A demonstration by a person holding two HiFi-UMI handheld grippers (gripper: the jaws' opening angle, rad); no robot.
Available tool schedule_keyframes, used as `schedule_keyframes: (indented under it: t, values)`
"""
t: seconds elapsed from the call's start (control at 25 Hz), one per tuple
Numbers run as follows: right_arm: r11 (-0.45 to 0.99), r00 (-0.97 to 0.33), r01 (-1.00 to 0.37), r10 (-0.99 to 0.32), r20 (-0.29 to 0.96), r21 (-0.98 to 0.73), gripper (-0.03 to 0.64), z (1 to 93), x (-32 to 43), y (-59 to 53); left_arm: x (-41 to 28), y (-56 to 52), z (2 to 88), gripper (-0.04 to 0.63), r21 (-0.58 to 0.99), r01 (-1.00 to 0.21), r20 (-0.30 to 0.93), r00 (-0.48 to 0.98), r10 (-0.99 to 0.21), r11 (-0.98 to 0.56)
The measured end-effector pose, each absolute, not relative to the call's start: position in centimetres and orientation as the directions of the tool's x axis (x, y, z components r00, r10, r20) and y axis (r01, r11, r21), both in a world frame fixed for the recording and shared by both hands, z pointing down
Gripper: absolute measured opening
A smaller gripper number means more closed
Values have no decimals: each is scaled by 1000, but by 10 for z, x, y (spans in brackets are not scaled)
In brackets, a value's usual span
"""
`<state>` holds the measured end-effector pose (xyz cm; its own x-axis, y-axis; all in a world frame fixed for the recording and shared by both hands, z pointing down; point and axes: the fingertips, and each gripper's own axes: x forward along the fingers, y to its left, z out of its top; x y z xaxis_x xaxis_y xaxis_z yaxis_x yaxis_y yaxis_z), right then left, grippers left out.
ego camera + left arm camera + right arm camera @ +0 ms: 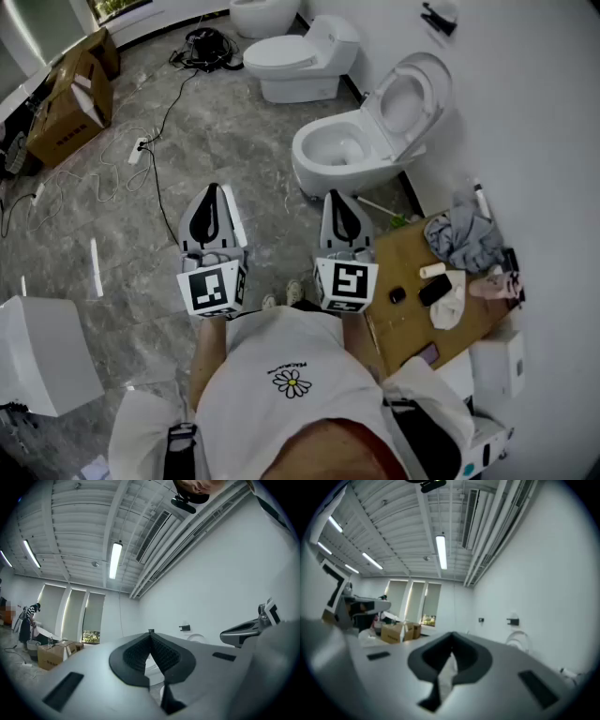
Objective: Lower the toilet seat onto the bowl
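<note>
The white toilet seat (405, 101) is up. It is tipped back with its lid toward the white wall (525, 112), above the open white toilet bowl (323, 155). This toilet stands at the right edge of the grey stone floor (112, 272), where the floor meets the wall.

I hold both of my tools in front of me, near the bowl but not touching it. My left gripper (214, 199) has its two black jaws pressed together, with nothing between them. My right gripper (338, 202) is pressed together too and holds nothing (it is the one closer to the bowl).

Farther along the same wall stands a second white toilet with its lid down (298, 58). Just beside my right gripper lies a flat brown board (398, 258), with a crumpled grey cloth (461, 236) at its far edge. Brown cardboard boxes (66, 103) sit near the floor's far left corner. A black bundle of cables (204, 45) lies by the floor's far edge.
</note>
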<state>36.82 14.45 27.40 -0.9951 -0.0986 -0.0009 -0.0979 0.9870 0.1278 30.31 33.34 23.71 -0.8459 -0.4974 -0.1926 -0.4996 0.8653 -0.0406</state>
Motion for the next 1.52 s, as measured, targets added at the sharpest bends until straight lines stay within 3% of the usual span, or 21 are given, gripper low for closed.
schedule_keyframes:
  t: [1.52]
  values:
    - [998, -1000, -7, -6, -21, 65, 31, 283, 303, 86, 245, 273, 252, 20, -31, -476, -174, -864, -473, 879]
